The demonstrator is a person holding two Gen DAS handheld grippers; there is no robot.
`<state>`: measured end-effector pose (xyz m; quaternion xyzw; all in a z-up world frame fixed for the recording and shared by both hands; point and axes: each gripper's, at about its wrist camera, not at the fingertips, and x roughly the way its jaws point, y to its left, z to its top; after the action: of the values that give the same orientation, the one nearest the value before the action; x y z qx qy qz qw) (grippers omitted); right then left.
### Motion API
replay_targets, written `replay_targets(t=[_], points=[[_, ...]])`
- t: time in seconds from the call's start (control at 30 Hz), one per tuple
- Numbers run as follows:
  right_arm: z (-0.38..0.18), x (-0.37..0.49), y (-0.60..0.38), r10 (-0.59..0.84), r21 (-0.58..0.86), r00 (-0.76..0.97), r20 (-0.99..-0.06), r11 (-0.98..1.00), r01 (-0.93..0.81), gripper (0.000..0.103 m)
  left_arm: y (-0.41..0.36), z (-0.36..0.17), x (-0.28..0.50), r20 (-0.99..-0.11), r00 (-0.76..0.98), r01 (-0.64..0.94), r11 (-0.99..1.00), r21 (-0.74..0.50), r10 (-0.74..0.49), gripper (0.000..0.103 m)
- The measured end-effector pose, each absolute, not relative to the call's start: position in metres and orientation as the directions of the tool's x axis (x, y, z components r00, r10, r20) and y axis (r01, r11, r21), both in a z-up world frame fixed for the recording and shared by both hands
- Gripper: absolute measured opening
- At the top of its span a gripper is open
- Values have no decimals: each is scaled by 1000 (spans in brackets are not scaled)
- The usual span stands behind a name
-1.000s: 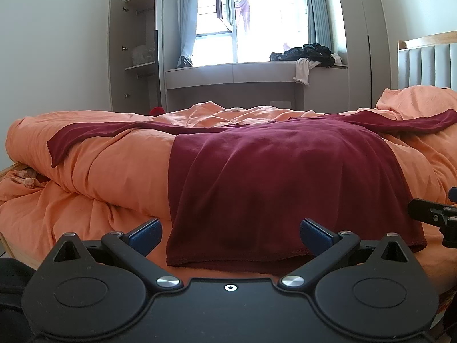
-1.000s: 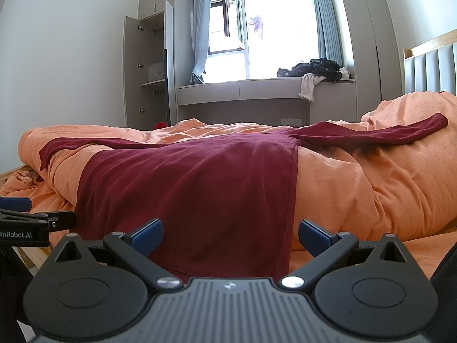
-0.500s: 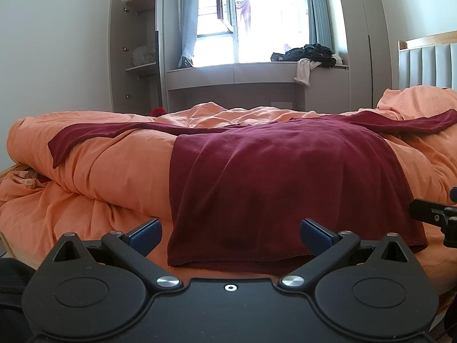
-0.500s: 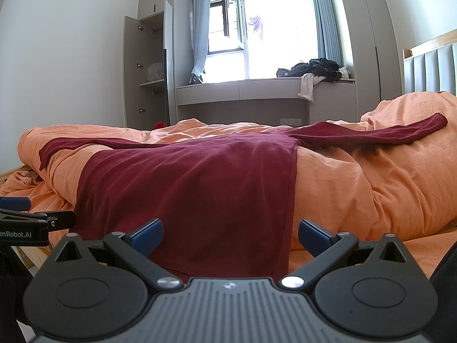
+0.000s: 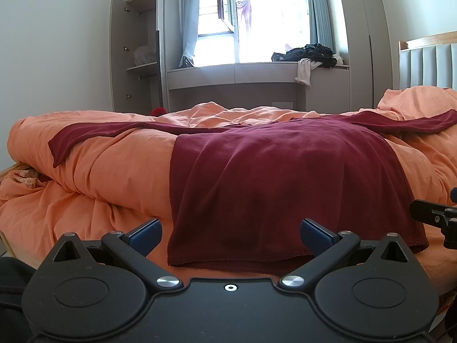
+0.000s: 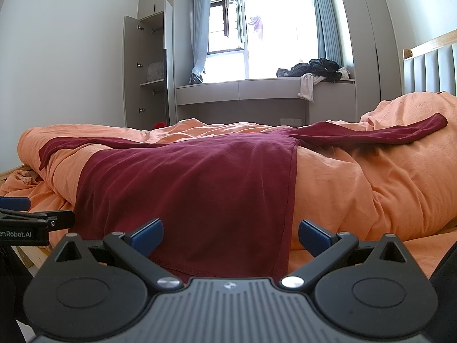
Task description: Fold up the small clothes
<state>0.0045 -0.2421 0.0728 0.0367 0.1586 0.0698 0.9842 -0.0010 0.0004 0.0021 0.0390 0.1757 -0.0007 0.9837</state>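
Note:
A dark red long-sleeved shirt lies spread flat on the orange duvet, hem nearest me, sleeves stretched out to the left and right. In the right wrist view the same shirt fills the left and middle. My left gripper is open just short of the hem, with nothing between its blue pads. My right gripper is open too, over the hem's right corner, holding nothing. Each gripper shows at the edge of the other's view: the right one and the left one.
The orange duvet is bunched and wrinkled across the bed. A padded headboard stands at the right. Beyond the bed are a window bench with a pile of dark clothes and an open wardrobe.

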Motion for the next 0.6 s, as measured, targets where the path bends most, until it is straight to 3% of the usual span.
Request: replay_targets(t=[0.6], points=[[73, 5, -244, 148, 96, 939, -310, 988, -124, 103, -1, 2, 2, -354, 935, 8, 997, 80, 20, 103]])
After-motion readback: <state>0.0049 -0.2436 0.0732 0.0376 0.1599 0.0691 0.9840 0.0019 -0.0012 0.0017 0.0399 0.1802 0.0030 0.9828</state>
